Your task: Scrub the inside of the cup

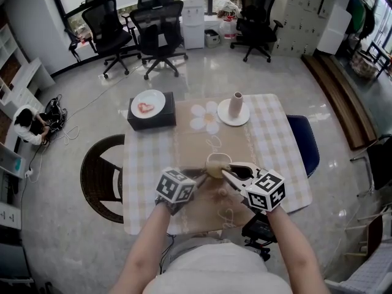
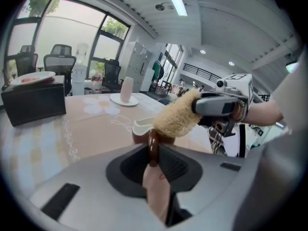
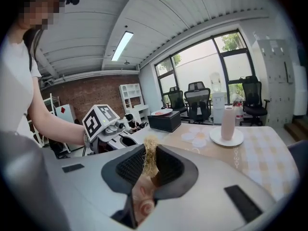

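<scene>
Cup (image 1: 215, 164): positioned over the near half of the desk (image 1: 278, 141), on the beige centre strip of the checked cloth, between the two claws. The left gripper view shows a brown outer wall and a pale rim (image 2: 143, 125). Whether the base rests on the cloth or sits just above it cannot be determined.

Left claw (image 1: 199, 175): closed on the cup handle (image 2: 153, 148). In the left gripper view the brown handle stands upright between the two pads, and the cup body lies directly ahead of the claw (image 2: 154, 154).

Right claw (image 1: 226, 174): closed on a tan loofah scrubber (image 2: 175, 117). The right gripper view shows the fibrous scrubber (image 3: 150, 159) pinched between the pads of this claw (image 3: 150, 166). In the left gripper view the free end of the scrubber lies over the cup mouth and covers most of the opening. How deep it reaches inside cannot be determined.

Both claws point toward each other, left claw from the left, right claw from the right.

Other items on the desk:
- Pale vase (image 1: 236, 104), upright on a white saucer (image 1: 233, 119), at the far edge, well apart from the cup.
- Black box (image 1: 151, 116) at the far left corner, carrying a white plate (image 1: 147, 103) with a red mark.

A dark round chair (image 1: 101, 176) stands at the left side of the desk.
</scene>
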`<state>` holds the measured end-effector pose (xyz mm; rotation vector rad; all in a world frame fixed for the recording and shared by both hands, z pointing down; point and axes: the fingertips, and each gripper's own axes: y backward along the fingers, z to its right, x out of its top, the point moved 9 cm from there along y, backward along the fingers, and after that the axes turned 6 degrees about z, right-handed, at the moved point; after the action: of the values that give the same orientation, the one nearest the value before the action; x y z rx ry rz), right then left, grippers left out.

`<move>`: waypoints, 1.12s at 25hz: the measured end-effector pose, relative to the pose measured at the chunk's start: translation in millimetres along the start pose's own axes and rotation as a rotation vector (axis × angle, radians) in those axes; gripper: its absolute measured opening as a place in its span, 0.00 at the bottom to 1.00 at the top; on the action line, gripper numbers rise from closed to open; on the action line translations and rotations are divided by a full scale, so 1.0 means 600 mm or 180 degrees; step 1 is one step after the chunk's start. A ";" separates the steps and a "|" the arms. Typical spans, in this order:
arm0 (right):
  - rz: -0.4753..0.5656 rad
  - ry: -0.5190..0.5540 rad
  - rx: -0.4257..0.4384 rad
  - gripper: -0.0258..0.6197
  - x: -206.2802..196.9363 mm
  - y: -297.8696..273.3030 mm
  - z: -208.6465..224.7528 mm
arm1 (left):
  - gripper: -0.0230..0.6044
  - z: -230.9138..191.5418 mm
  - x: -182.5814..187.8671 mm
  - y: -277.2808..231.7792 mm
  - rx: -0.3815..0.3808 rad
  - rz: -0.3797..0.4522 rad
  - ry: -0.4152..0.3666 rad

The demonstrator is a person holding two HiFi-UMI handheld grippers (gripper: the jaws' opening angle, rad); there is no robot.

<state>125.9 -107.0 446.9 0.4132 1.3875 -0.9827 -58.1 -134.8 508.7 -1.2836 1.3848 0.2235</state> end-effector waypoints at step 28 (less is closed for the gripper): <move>-0.0224 -0.0368 0.0080 0.14 -0.025 0.017 0.011 | 0.14 -0.006 0.008 0.002 -0.0112 -0.0075 0.0473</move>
<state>139.5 -101.4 459.5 0.3230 1.2936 -1.0661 -59.7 -139.6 505.3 -1.3674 1.4963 0.1390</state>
